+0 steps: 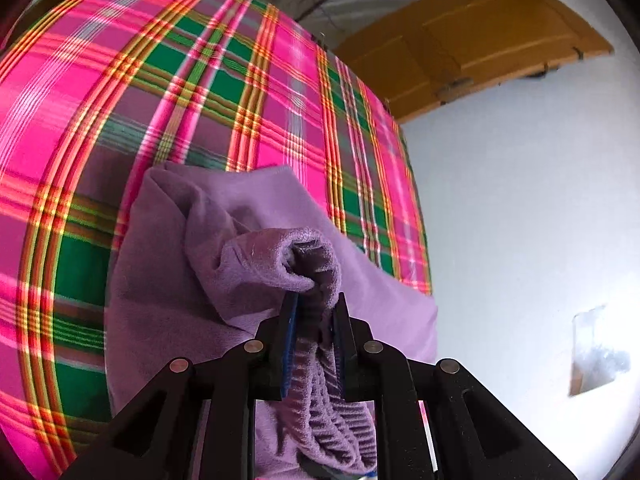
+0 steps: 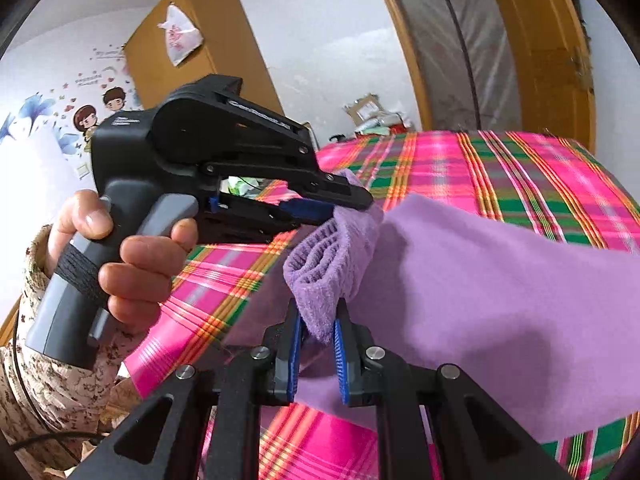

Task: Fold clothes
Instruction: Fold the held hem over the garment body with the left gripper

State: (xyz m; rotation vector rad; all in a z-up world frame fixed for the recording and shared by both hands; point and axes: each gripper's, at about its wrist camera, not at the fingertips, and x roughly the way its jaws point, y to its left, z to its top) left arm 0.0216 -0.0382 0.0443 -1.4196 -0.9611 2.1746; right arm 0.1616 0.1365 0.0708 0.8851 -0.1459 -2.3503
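A purple fleece garment hangs partly lifted over a bed covered by a pink and green plaid sheet. My left gripper is shut on the garment's ribbed hem, which bunches between the blue pads. In the right wrist view the garment stretches to the right above the sheet. My right gripper is shut on the same ribbed hem, close below the left gripper. A hand in a patterned sleeve holds the left gripper.
A wooden wardrobe with a white plastic bag stands by the stickered wall. Clutter lies at the bed's far end, beside a wooden door frame. A wooden door and white wall lie beyond the bed.
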